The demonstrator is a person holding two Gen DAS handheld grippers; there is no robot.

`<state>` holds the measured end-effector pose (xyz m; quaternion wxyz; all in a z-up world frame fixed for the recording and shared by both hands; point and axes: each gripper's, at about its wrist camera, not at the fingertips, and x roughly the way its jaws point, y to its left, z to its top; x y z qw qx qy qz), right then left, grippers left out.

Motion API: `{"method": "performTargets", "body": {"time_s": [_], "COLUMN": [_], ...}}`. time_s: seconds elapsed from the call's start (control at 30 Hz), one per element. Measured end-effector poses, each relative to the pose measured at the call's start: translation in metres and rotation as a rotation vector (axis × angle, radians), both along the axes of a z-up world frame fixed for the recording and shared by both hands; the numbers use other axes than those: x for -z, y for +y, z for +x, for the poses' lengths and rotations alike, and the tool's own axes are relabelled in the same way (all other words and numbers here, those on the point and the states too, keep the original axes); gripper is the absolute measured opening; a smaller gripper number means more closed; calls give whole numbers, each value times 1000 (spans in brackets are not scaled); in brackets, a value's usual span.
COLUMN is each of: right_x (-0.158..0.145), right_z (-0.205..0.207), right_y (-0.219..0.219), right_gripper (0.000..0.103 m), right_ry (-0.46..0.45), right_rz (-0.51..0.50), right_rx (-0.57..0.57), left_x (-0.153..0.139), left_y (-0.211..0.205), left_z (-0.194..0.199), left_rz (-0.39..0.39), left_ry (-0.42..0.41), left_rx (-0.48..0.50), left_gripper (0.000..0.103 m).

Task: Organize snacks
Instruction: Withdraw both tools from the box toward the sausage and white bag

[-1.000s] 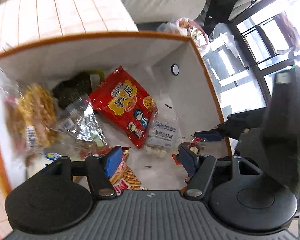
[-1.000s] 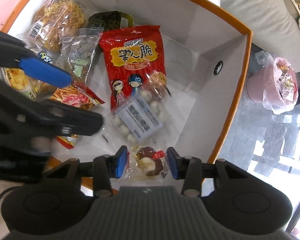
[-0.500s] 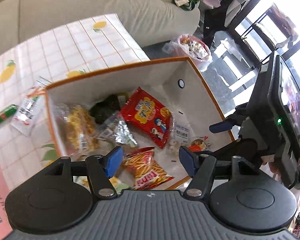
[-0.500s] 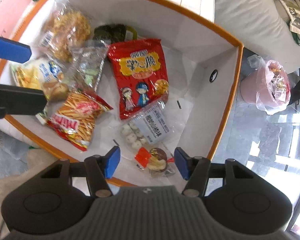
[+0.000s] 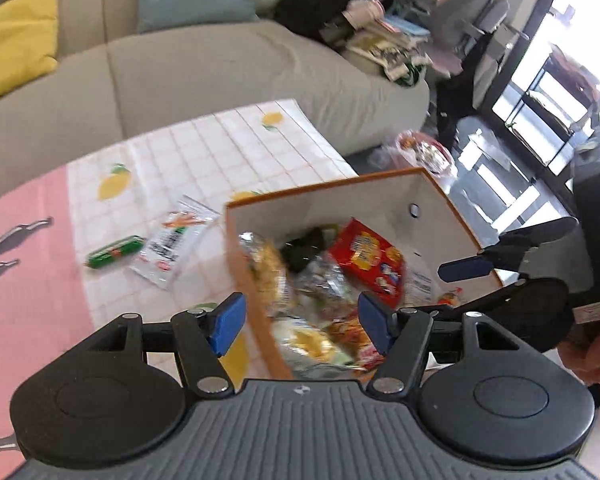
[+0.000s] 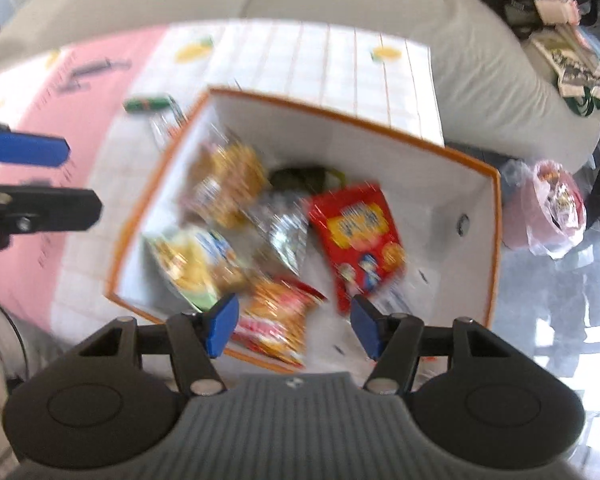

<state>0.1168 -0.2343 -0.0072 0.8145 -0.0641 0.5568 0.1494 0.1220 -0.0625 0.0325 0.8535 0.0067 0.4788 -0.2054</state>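
A: How are the tongs seen? 
B: The left gripper (image 5: 301,322) is held with its blue pads spread wide and nothing gripped between them; the near wall of the box shows in the gap behind. The right gripper (image 6: 293,326) is likewise spread, nothing pressed by its pads.

A: Where are the snacks found? 
B: Most are seen lying inside the orange-rimmed box (image 6: 496,240), which is set on the checked tablecloth (image 5: 204,148) at its end nearest the window side. A red packet (image 6: 356,240) is laid toward the right of the box floor, a striped red-and-orange bag (image 6: 278,320) at the near edge, a yellow-and-white bag (image 6: 188,260) at the left, and a clear bag of golden pieces (image 6: 228,188) toward the far left. Detail is blurred.

A: Is anything left outside? 
B: A green stick pack (image 5: 114,252) and a clear sachet (image 5: 172,244) are seen on the cloth, just left of the box, side by side.
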Motion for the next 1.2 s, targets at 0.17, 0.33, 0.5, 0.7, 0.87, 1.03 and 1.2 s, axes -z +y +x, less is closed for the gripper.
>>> {"method": "performTargets", "body": {"time_s": [0.17, 0.33, 0.5, 0.7, 0.87, 1.03, 1.2], "right_x": [-5, -5, 2, 11, 24, 38, 49], "right_z": [-14, -26, -29, -15, 5, 30, 57], "right_y": [35, 65, 95, 134, 159, 175, 188], "right_gripper": [61, 61, 61, 61, 61, 61, 60], "right_ry": [-126, -232, -283, -315, -325, -312, -302], "right_rz": [68, 145, 213, 193, 115, 56, 21], "right_rx": [42, 122, 157, 82, -6, -76, -114], "left_x": [5, 11, 22, 40, 57, 78, 93], "left_y": [29, 63, 96, 128, 149, 162, 165], "left_z": [-7, -7, -2, 10, 25, 45, 68], "left_rz": [8, 29, 25, 25, 45, 56, 82], "left_ry": [-41, -62, -58, -40, -23, -9, -30], "left_rx": [-30, -79, -133, -140, -124, -102, -59], "left_gripper": [76, 76, 76, 76, 76, 75, 76]}}
